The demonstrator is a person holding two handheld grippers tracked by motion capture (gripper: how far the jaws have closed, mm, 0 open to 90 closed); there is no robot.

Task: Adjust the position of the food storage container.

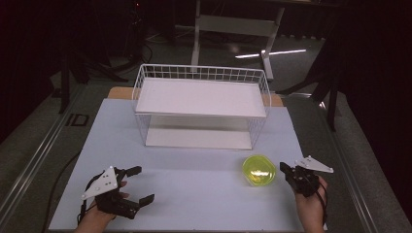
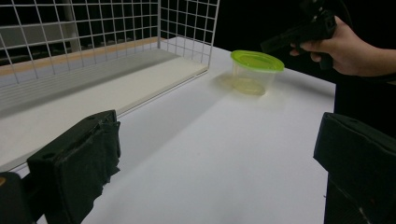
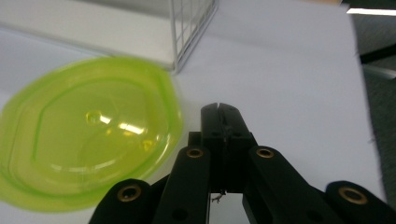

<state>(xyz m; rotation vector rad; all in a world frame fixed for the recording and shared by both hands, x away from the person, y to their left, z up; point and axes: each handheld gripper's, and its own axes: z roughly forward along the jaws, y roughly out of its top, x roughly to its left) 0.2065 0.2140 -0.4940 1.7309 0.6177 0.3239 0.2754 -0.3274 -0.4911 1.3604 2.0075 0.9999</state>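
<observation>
A clear round tub with a lime-green lid (image 1: 259, 170) stands on the white table, in front of the wire shelf's right corner. My right gripper (image 1: 284, 169) hovers just right of the tub, jaws shut with nothing between them. In the right gripper view the closed fingertips (image 3: 219, 111) sit beside the green lid (image 3: 88, 135), apart from it. My left gripper (image 1: 138, 184) rests open at the near left of the table. Its view shows both pads (image 2: 79, 158) spread wide, with the tub (image 2: 254, 70) and the other hand's gripper (image 2: 299, 35) far off.
A white wire shelf basket (image 1: 201, 104) with two white boards stands at the back middle of the table (image 1: 194, 194). The table's right edge runs close to my right hand. Dark floor and stand legs lie beyond.
</observation>
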